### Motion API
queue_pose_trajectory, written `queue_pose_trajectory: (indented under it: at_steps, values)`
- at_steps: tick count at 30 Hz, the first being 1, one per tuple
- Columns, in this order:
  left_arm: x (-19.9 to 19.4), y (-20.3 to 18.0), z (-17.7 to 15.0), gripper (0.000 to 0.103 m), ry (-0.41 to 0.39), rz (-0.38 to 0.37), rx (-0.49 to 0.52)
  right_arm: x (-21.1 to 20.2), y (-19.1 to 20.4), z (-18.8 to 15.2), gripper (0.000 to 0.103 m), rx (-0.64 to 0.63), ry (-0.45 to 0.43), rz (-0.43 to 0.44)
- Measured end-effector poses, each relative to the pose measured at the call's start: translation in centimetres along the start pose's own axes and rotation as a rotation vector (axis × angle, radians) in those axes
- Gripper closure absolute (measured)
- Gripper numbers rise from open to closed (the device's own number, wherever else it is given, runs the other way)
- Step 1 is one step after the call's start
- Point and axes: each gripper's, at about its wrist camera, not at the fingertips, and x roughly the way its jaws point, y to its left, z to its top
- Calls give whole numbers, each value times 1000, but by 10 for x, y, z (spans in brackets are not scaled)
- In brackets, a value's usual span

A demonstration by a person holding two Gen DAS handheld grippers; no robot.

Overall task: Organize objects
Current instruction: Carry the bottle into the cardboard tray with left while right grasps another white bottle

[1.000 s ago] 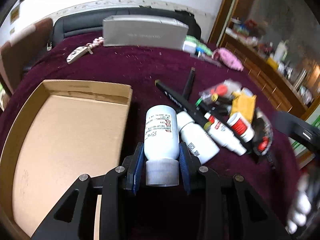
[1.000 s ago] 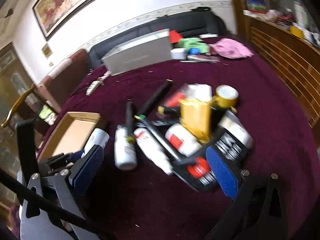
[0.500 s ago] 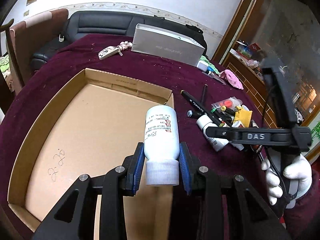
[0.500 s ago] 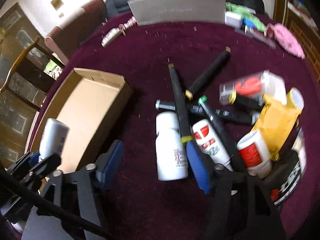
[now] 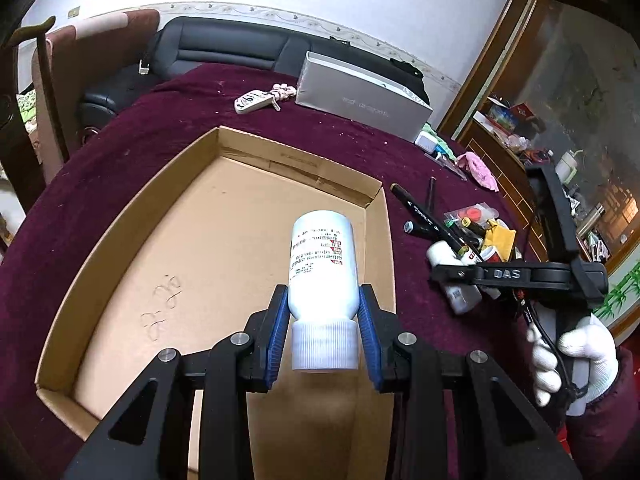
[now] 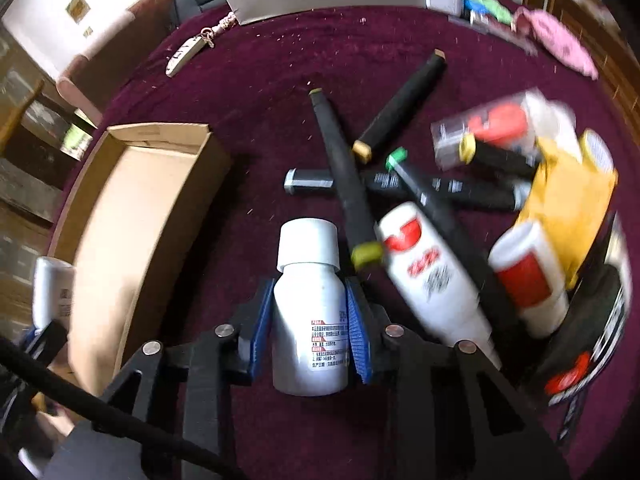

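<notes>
Clamped in my left gripper (image 5: 323,328), a white bottle (image 5: 323,264) hangs cap-rearward above the open cardboard box (image 5: 120,216). My right gripper (image 6: 310,336) pinches a second white bottle (image 6: 310,320) lying on the maroon tablecloth (image 6: 260,80), touching a black marker (image 6: 344,184) in the pile.

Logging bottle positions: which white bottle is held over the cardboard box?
The white bottle in the left gripper, over the cardboard box; the others lie on the cloth.

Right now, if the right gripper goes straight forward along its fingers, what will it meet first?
Probably the black marker lying just past the cap of the white bottle between the right gripper pads; depth is unclear.
</notes>
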Motion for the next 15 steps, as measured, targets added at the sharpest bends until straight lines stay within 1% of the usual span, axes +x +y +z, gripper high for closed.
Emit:
queue_pose_trajectory:
  at_steps: [3, 6, 8, 12, 15]
  values:
    - [-8, 2, -1, 74, -9, -4, -8, -7, -2, -9, 71, 47, 15, 95]
    - [-17, 3, 1, 74, -23, -2, -3, -19, 2, -16, 71, 68, 7, 163]
    - [-21, 2, 5, 74, -31, 0, 7, -27, 9, -16, 71, 66, -9, 193]
    - [-16, 0, 21, 74, -36, 14, 35, -40, 31, -1, 71, 64, -49, 258]
    - [5, 5, 37, 74, 3, 14, 27, -37, 49, 16, 71, 67, -65, 276]
